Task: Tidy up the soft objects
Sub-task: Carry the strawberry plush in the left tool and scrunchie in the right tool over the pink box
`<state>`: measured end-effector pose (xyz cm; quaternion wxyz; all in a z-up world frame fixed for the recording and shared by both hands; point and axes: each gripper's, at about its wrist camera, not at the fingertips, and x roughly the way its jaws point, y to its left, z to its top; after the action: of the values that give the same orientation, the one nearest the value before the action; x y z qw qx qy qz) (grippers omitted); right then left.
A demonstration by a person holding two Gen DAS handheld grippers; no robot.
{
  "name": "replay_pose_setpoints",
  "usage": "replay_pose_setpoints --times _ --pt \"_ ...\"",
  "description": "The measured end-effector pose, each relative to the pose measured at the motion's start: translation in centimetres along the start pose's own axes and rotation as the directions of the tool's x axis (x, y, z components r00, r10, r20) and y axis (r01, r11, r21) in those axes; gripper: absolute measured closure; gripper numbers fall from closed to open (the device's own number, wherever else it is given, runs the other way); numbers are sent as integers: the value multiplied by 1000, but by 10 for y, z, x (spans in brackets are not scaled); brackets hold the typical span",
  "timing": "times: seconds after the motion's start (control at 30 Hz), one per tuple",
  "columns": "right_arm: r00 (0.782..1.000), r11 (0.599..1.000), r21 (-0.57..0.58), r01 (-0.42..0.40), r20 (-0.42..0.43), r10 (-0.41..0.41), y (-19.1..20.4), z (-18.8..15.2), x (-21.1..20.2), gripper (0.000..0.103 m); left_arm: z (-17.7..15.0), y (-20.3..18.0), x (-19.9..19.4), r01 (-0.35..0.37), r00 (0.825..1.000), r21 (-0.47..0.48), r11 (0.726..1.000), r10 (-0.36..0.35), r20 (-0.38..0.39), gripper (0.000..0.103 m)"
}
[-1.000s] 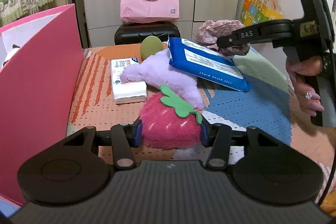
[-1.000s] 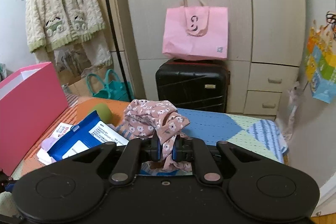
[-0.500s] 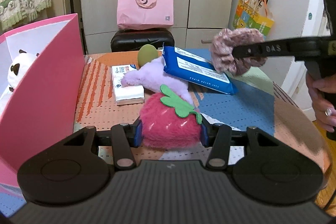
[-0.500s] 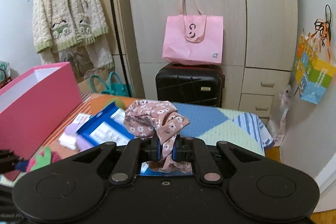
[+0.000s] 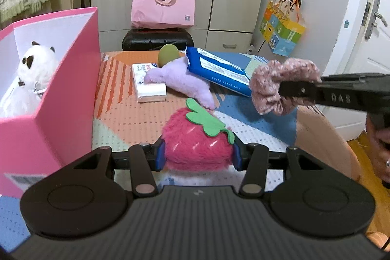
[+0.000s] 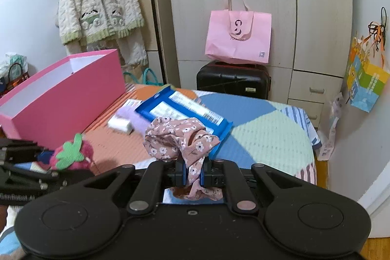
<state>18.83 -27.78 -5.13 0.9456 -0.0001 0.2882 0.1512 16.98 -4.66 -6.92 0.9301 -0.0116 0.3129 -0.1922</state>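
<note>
Left wrist: left gripper (image 5: pixel 198 155) clamping fuzzy pink strawberry plush (image 5: pixel 195 138), sitting just right of open pink cardboard box (image 5: pixel 70 79), nearer of the two.

Right wrist: right gripper (image 6: pixel 193 173) pinching floral pink fabric scrunchie (image 6: pixel 180 135); pink box lying far left, long axis running away.

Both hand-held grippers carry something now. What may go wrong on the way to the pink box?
The scrunchie is pinched only by a thin fold in the right hand-held gripper, so it might slip out. The strawberry plush in the left hand-held gripper may catch the tall pink box wall.
</note>
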Motion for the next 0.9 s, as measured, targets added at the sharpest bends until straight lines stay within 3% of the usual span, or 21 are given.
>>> replay_pose_setpoints --times 0.43,0.73,0.9 --pt "990 993 41 -108 -86 111 32 -27 -39 91 -19 10 -32 50 994 -7 999 -51 -100 55" --pt "958 974 79 -212 -181 223 64 -38 -44 90 -26 25 -60 60 988 -3 998 -60 -139 54" --pt "929 955 80 -285 -222 296 85 -31 -45 90 -26 36 -74 53 984 25 998 -47 -170 54"
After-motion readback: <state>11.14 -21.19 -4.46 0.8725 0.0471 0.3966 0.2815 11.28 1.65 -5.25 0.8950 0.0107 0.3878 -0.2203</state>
